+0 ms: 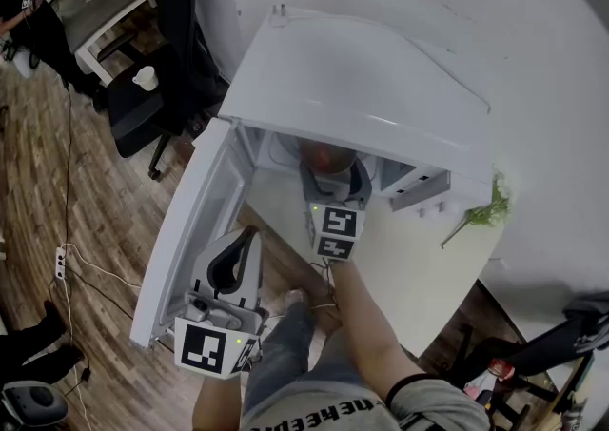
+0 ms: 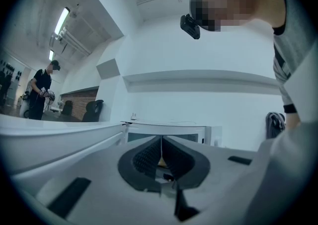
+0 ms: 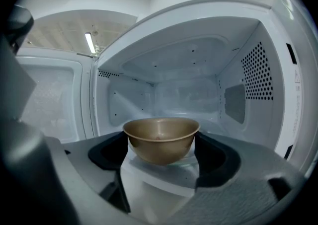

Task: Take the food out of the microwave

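Your right gripper (image 3: 161, 150) reaches into the open microwave (image 1: 366, 87) on the white counter (image 1: 419, 277). Its fingers are spread wide on either side of a brown bowl (image 3: 160, 134), with the rim close to both pads. The bowl sits on the glass turntable (image 3: 191, 158) inside the cavity. Your left gripper (image 2: 161, 142), fingers pressed together, is held just beside the door (image 1: 186, 229), which is swung open to the left.
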